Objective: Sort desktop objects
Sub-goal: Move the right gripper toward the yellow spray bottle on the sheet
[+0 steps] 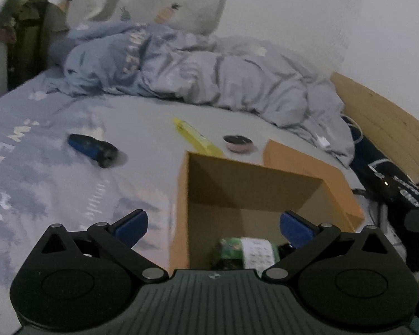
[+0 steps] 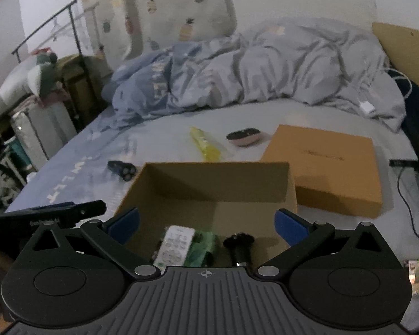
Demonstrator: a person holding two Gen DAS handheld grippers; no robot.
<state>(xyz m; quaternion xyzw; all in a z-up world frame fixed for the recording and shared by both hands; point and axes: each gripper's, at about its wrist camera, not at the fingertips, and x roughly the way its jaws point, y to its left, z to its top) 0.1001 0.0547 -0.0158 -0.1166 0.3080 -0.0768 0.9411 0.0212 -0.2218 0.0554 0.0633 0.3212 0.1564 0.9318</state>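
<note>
An open cardboard box point(image 1: 181, 195) point(image 2: 292, 189) stands on the bed. Inside lie a white remote point(image 2: 176, 244) point(image 1: 257, 254), a green packet point(image 2: 202, 248) point(image 1: 230, 251) and a small black object point(image 2: 238, 244). My left gripper point(image 1: 213, 224) hangs open over the box's near left corner, holding nothing. My right gripper point(image 2: 206, 223) is open above the box's near edge, also holding nothing. On the sheet beyond the box lie a blue and black shaver point(image 1: 93, 149) point(image 2: 123, 170), a yellow packet point(image 1: 197, 136) point(image 2: 206, 143) and a round pink and black compact point(image 1: 238, 142) point(image 2: 244, 136).
The box lid point(image 2: 326, 167) point(image 1: 307, 164) lies right of the box. A rumpled blue-grey duvet point(image 1: 187, 69) point(image 2: 251, 67) fills the back of the bed. A white charger point(image 2: 367, 108) and cables lie at right beside a wooden headboard point(image 1: 385, 120). A dark rack point(image 2: 53, 25) stands left.
</note>
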